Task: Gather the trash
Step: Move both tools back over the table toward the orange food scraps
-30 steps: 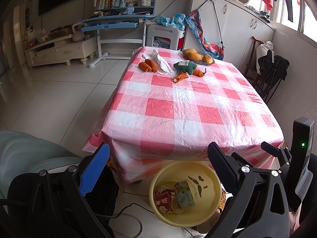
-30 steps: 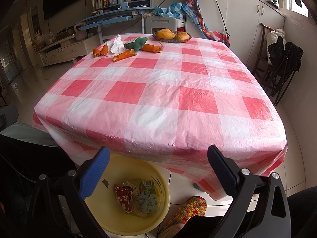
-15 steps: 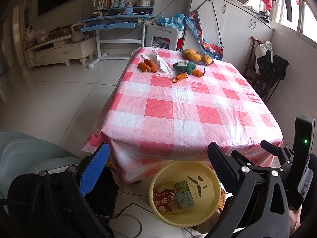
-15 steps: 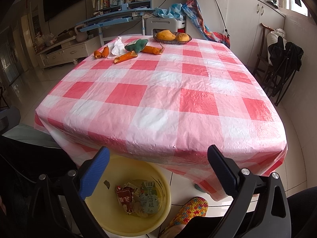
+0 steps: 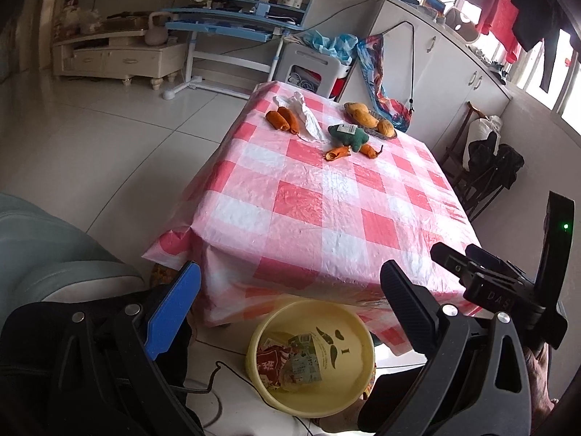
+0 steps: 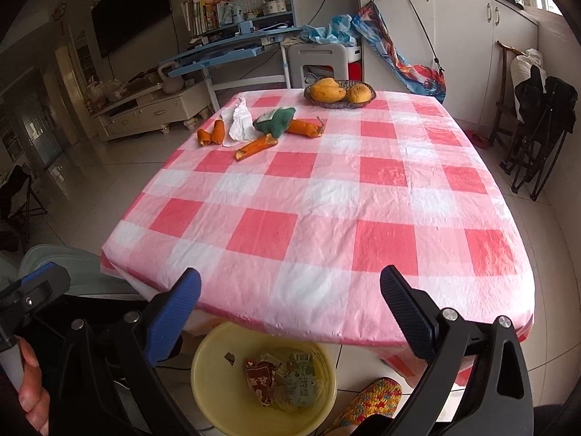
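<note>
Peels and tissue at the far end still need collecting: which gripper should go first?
Probably left. The tissue and orange peels lie toward the table's left edge, the left gripper's side. Both grippers are open and empty.

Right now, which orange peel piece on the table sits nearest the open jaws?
The long curled peel, lying alone in front of the green packet. The pair by the tissue and the piece behind the packet sit farther back.

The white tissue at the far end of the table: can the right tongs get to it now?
Probably yes: the checked cloth before the tissue lies bare, and the right tongs are open.
</note>
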Demonstrator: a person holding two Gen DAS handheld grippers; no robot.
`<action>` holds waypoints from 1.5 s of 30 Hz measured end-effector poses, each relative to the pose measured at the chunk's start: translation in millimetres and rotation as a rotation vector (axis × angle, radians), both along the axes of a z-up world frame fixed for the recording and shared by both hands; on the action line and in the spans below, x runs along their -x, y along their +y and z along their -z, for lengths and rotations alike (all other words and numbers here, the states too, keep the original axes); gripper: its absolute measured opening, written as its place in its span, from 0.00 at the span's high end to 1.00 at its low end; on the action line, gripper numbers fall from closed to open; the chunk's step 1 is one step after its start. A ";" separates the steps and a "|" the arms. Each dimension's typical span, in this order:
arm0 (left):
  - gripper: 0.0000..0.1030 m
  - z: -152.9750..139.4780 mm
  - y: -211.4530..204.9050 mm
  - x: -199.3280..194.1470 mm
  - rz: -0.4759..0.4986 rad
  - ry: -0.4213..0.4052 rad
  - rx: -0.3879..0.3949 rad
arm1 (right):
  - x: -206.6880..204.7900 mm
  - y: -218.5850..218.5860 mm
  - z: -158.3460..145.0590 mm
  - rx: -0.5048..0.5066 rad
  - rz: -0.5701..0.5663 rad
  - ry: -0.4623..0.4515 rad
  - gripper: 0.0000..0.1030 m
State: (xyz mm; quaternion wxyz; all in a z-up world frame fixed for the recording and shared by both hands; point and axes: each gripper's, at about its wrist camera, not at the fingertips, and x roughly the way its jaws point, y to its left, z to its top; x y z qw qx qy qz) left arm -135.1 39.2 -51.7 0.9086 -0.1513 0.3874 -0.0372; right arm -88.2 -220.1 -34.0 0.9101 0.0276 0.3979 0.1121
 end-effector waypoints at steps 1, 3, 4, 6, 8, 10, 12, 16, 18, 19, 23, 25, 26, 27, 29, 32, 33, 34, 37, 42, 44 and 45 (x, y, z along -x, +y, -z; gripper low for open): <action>0.07 -0.3 1.3 -0.3 -0.003 0.003 0.007 | -4.4 0.7 -3.1 0.006 -0.015 -0.004 0.08; 0.07 -1.8 2.7 -1.7 -0.007 0.003 0.013 | -13.2 2.6 -7.9 0.021 -0.043 -0.010 0.08; 0.07 -3.2 2.7 -2.6 -0.006 0.002 0.008 | -17.3 3.1 -9.6 0.029 -0.054 -0.012 0.08; 0.07 -6.0 3.0 -4.6 -0.003 -0.001 -0.002 | -26.2 2.7 -11.8 0.035 -0.072 -0.010 0.08; 0.07 -8.7 1.9 -9.9 0.006 0.000 -0.011 | -35.4 1.7 -12.5 0.029 -0.084 -0.001 0.08; 0.07 -10.0 -1.1 -16.5 0.025 0.007 -0.034 | -44.6 0.5 -12.7 0.022 -0.092 0.003 0.08; 0.07 -11.3 -5.2 -25.8 0.036 0.017 -0.067 | -55.0 -0.9 -13.2 0.001 -0.095 0.009 0.08; 0.07 -19.1 -11.3 -50.8 0.049 0.023 -0.116 | -79.1 -2.0 -14.2 0.002 -0.093 -0.002 0.08; 0.07 -25.0 -16.1 -68.7 0.065 0.020 -0.134 | -93.5 -1.1 -11.7 0.039 -0.095 -0.009 0.08; 0.07 -27.0 -18.7 -76.1 0.074 0.018 -0.143 | -100.3 -1.1 -9.6 0.060 -0.100 -0.011 0.08; 0.07 -28.8 -39.8 -120.8 0.153 0.002 -0.227 | -127.1 3.3 -0.6 0.117 -0.126 -0.012 0.14; 0.07 -24.6 -51.6 -143.2 0.202 -0.002 -0.261 | -138.3 6.6 2.7 0.136 -0.146 -0.015 0.18; 0.07 -21.5 -58.3 -155.8 0.229 -0.002 -0.279 | -144.2 8.6 4.8 0.144 -0.156 -0.016 0.19; 0.07 -18.4 -64.0 -167.4 0.251 -0.001 -0.293 | -150.9 10.5 7.8 0.154 -0.164 -0.016 0.20; 0.07 -10.8 -74.0 -188.3 0.280 0.000 -0.318 | -165.0 12.2 16.8 0.171 -0.170 0.003 0.23; 0.08 5.5 -86.6 -215.1 0.302 0.012 -0.339 | -183.3 8.4 28.3 0.168 -0.163 0.036 0.26; 0.10 10.7 -89.6 -221.3 0.308 0.021 -0.340 | -187.4 6.6 29.0 0.162 -0.160 0.039 0.26; 0.13 17.1 -94.9 -228.9 0.318 0.033 -0.341 | -190.9 3.8 29.1 0.150 -0.154 0.040 0.26; 0.20 31.2 -107.3 -244.5 0.339 0.052 -0.369 | -200.1 -1.6 28.9 0.134 -0.147 0.033 0.26; 0.22 43.5 -132.2 -256.3 0.365 0.041 -0.453 | -210.8 -3.2 32.4 0.136 -0.154 0.049 0.26; 0.22 43.6 -141.3 -257.7 0.386 0.026 -0.483 | -212.6 -1.7 35.1 0.151 -0.164 0.054 0.26; 0.22 42.8 -144.3 -259.2 0.391 0.019 -0.495 | -213.0 -0.8 36.6 0.159 -0.167 0.057 0.26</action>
